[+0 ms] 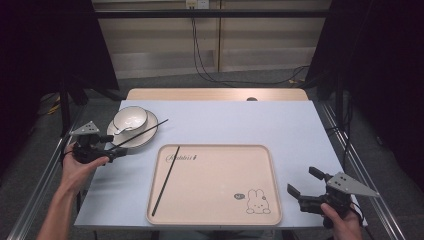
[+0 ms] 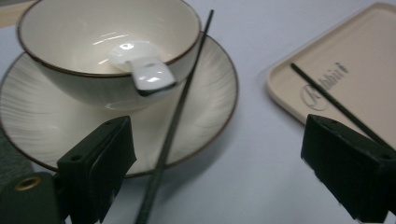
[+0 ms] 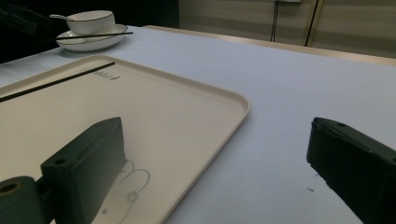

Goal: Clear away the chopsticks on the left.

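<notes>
Pale blue bench point(image 1: 220, 120): beige rounded-rectangle plastic tray point(image 1: 215, 200) at the near edge already holds one thin black chopstick point(image 1: 165, 181). Second black chopstick point(image 2: 180, 109) is left, propped across the ribbed white ceramic saucer point(image 2: 28, 116) under the glossy dark-rimmed bowl point(image 2: 70, 70) at the far-left corner. Left gripper point(image 2: 219, 172) open, straddling it without contact; right gripper point(image 3: 215, 172) open, idle, near-right corner.
</notes>
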### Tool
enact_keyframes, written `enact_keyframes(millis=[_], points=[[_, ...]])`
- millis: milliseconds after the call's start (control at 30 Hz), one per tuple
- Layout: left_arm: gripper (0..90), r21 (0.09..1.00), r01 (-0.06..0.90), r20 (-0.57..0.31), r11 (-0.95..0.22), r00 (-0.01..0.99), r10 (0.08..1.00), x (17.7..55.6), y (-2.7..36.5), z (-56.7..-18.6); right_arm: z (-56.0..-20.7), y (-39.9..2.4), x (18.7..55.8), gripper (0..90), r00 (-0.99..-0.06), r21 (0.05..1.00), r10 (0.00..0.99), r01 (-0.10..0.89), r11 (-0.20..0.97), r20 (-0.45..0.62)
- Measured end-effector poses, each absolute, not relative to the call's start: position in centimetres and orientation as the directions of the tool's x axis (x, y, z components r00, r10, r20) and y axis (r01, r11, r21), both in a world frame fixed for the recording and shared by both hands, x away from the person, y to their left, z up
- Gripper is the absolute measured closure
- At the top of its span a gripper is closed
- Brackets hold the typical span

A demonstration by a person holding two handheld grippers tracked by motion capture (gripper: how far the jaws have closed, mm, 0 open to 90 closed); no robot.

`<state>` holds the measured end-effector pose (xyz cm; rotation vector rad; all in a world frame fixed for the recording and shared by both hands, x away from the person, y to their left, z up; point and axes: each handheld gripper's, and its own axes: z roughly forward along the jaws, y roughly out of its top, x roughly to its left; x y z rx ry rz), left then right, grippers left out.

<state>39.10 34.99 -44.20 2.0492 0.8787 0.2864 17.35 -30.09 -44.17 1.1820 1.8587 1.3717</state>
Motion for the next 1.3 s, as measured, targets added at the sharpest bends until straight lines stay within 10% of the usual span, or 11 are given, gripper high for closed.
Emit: enact_keyframes(millis=[367,1300], points=[[48.1,0.756,0.498,-0.065,-0.424,0.702,0.709,40.9,35.1,-44.9,-44.2,-30.2,17.4,4.3,-0.469,0.939,0.881,0.330,0.100,0.070],[83.1,0.690,0.469,-0.017,-0.551,0.772,0.635,42.6,31.8,-46.0,-44.2,-30.2,17.4,4.3,-0.469,0.937,0.881,0.333,0.106,0.067]])
